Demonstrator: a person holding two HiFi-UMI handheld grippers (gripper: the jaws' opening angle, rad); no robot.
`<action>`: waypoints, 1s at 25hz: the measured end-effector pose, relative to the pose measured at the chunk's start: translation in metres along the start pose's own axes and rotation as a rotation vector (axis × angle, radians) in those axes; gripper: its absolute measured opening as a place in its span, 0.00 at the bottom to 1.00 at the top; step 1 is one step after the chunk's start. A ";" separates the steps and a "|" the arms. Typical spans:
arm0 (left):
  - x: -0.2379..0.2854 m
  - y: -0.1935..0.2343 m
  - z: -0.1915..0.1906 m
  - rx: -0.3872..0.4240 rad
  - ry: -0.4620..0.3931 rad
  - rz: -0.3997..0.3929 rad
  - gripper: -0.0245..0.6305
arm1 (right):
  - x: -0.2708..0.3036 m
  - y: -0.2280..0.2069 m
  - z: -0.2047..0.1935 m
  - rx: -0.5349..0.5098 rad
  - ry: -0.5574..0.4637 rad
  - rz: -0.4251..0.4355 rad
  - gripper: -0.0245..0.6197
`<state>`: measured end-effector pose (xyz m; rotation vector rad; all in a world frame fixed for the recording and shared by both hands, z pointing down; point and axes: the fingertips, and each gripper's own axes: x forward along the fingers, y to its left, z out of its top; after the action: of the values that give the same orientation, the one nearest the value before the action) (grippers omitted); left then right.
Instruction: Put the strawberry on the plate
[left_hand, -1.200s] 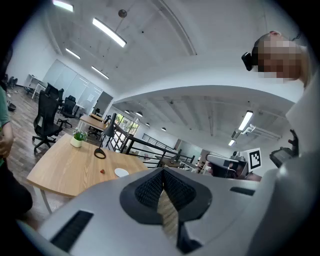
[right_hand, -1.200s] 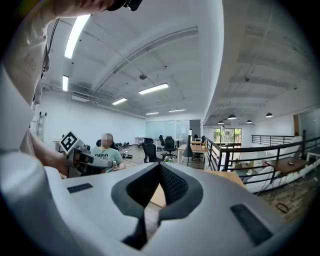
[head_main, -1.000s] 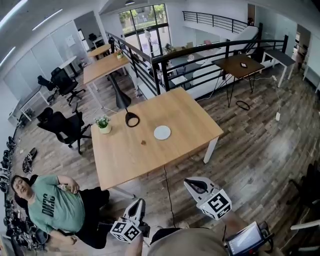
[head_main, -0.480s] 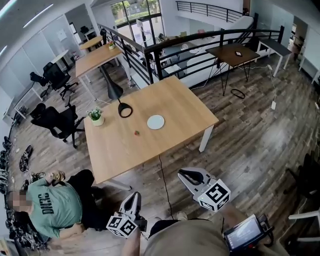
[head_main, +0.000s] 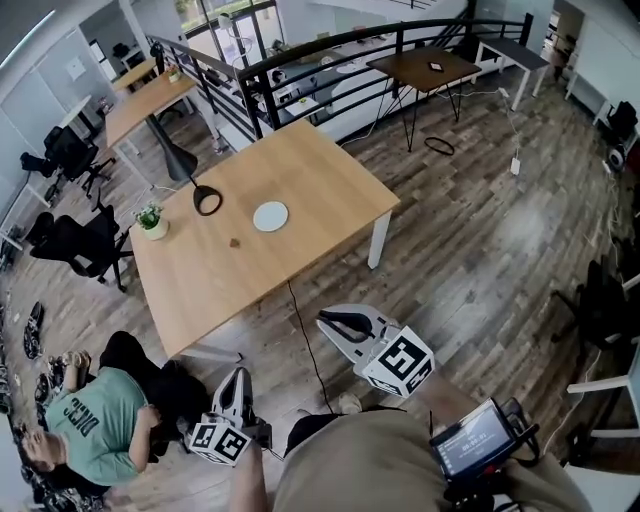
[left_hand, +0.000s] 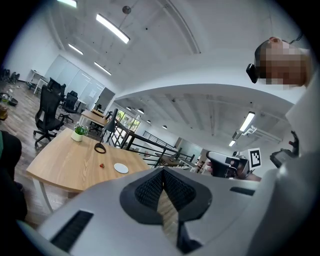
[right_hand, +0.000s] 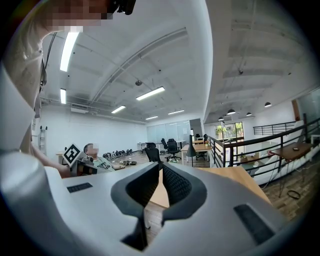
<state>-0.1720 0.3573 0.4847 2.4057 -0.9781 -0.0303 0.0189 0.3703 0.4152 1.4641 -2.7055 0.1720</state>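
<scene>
Jaws together and empty, the left gripper (head_main: 238, 376) and right gripper (head_main: 324, 321) are hovering well short of the strawberry (head_main: 234, 242), which is lying straight ahead of the left.

left gripper (head_main: 237, 378) at 7 o'clock in head view, pointing toward 12, jaws together, empty. right gripper (head_main: 328, 322) near 6 o'clock, pointing toward 10, jaws together, empty. both held roughly level.

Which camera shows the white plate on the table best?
The head view: it looks down on the plate, so its whole round shape shows. The left gripper view catches it as a small flat oval far off. The right gripper view does not show it.
</scene>
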 end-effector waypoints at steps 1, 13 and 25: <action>0.000 -0.001 0.000 0.001 0.002 -0.002 0.04 | 0.000 0.000 0.000 0.001 -0.001 -0.002 0.05; -0.001 -0.005 -0.006 0.006 0.009 0.001 0.04 | -0.006 0.000 -0.005 0.006 -0.007 -0.006 0.05; -0.035 0.006 -0.023 -0.050 0.020 0.088 0.04 | 0.001 0.008 -0.024 0.005 0.042 0.029 0.05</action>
<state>-0.1969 0.3880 0.5014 2.3113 -1.0606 0.0007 0.0114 0.3772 0.4384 1.4067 -2.6960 0.2079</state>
